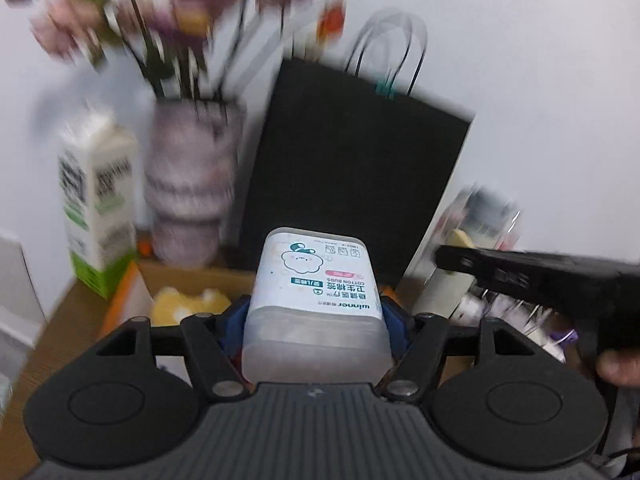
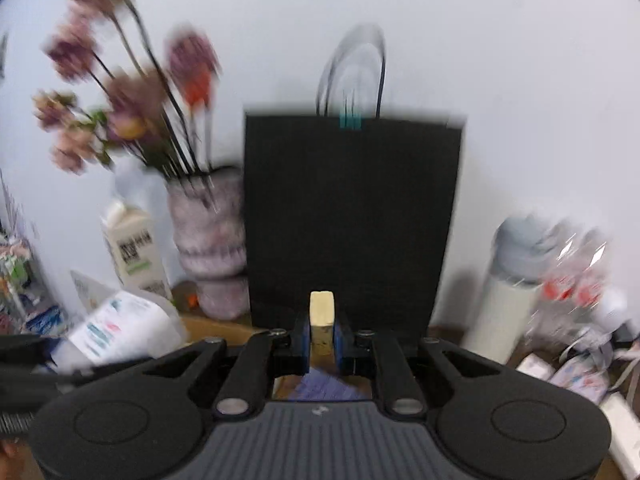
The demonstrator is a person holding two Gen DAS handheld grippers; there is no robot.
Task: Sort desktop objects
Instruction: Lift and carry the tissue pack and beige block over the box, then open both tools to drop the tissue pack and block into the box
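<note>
- Brown cardboard box (image 1: pixel 192 276) sits on the desk (image 1: pixel 60 320), far left of the left hand-held gripper (image 1: pixel 316 312); something soft and yellow (image 1: pixel 188 304) lies inside it.
- Far back stands a pale vase (image 1: pixel 192 184) with blurry pink and purple flowers (image 1: pixel 168 12) in it.
- A white and green carton (image 1: pixel 98 200) stands left of the vase, and a black paper bag (image 1: pixel 352 176) stands right of it, against the wall.
- The left hand-held gripper is clamped on a white cotton bud box (image 1: pixel 316 300); the box fills the gap between the blue pads and sticks out forward, above the desk.
- The right hand-held gripper (image 2: pixel 322 332) is squeezed on a small cream block (image 2: pixel 322 314), which stands upright between its fingers, in front of the black bag.
- Far right in the right wrist view stand a white bottle with a grey cap (image 2: pixel 512 280) and some blurry clear packs (image 2: pixel 576 280).
</note>
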